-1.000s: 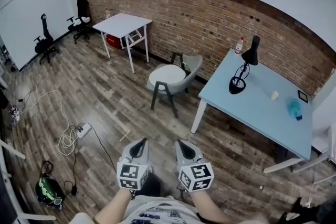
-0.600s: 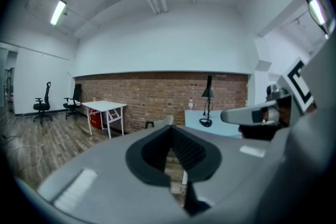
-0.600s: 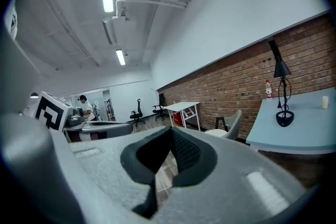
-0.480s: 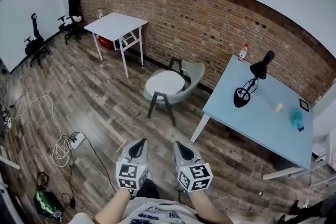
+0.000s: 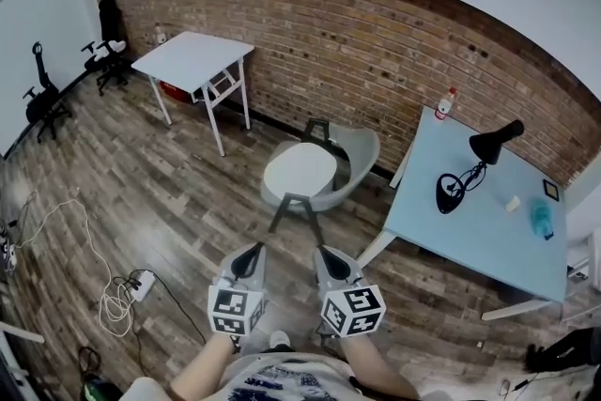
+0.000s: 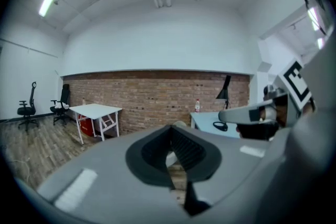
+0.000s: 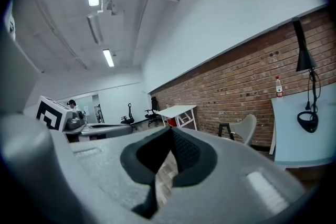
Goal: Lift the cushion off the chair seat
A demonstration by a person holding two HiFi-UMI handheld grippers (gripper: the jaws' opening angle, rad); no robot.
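Note:
A round white cushion (image 5: 300,169) lies on the seat of a grey shell chair (image 5: 355,155) with dark legs, standing before the brick wall in the head view. The chair's back (image 7: 245,126) also shows in the right gripper view. Both grippers are held side by side low in the head view, well short of the chair. The left gripper (image 5: 250,262) is shut and holds nothing. The right gripper (image 5: 331,262) is shut and empty too. Each gripper view shows its own jaws closed, left gripper (image 6: 171,136) and right gripper (image 7: 170,136).
A light blue table (image 5: 498,230) right of the chair bears a black desk lamp (image 5: 470,166), a bottle (image 5: 445,102) and small items. A white table (image 5: 192,60) stands at the left, office chairs (image 5: 105,47) beyond. A cable and power strip (image 5: 131,288) lie on the wooden floor.
The view has advanced toward the chair, which now sits nearer and more central above the grippers. Both grippers stay shut and side by side.

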